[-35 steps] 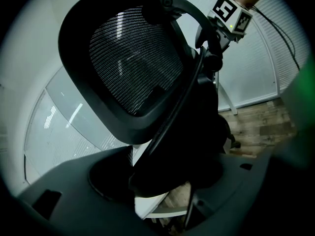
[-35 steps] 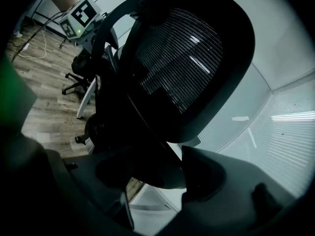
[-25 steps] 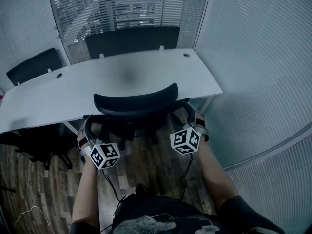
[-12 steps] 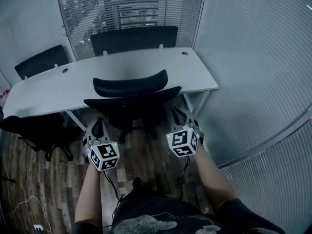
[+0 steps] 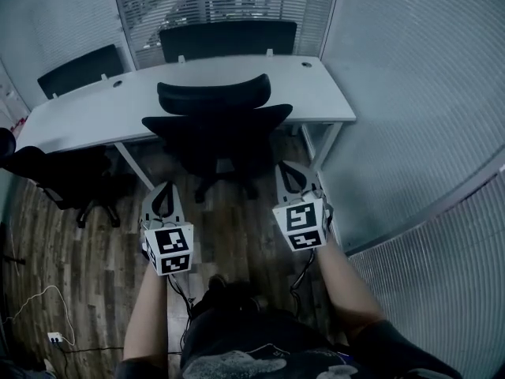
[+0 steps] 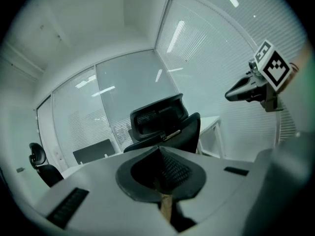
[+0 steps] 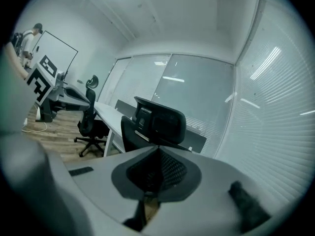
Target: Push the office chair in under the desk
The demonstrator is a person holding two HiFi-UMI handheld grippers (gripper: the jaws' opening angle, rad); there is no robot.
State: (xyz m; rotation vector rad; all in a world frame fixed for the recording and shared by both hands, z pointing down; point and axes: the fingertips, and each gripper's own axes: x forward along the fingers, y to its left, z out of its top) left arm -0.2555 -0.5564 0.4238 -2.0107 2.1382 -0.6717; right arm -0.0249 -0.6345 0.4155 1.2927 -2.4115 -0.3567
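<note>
At the far left a second chair (image 5: 67, 176) stands half under the desk's end, on the wood-plank floor (image 5: 237, 239). The left forearm (image 5: 150, 314) reaches straight ahead from the body. The left gripper (image 5: 163, 192) lies in line with it and points toward the desk with only a slight downward tilt, its marker cube facing up at the head camera. Its jaws are fully together with nothing between them (the left gripper view shows the two pads (image 6: 173, 170) meeting in a single seam).

In the middle, the office chair (image 5: 217, 125) stands pushed in at the white desk (image 5: 323, 93). Its backrest is at the desk's near edge, its headrest overlaps the desktop in the head view, and its seat cannot be made out. Both grippers are apart from it, with bare floor between their tips and the chair's base. Two more chair backs (image 5: 229, 38) show beyond the desk's far edge.

To the right, the right forearm (image 5: 339, 283) angles slightly inward. The right gripper (image 5: 289, 172) points the same way as the left one, a little farther forward in the head view. Its jaws have just been closing and are now pressed together, empty. Past it, blind-covered glass (image 5: 418, 93) forms the room's right side.
</note>
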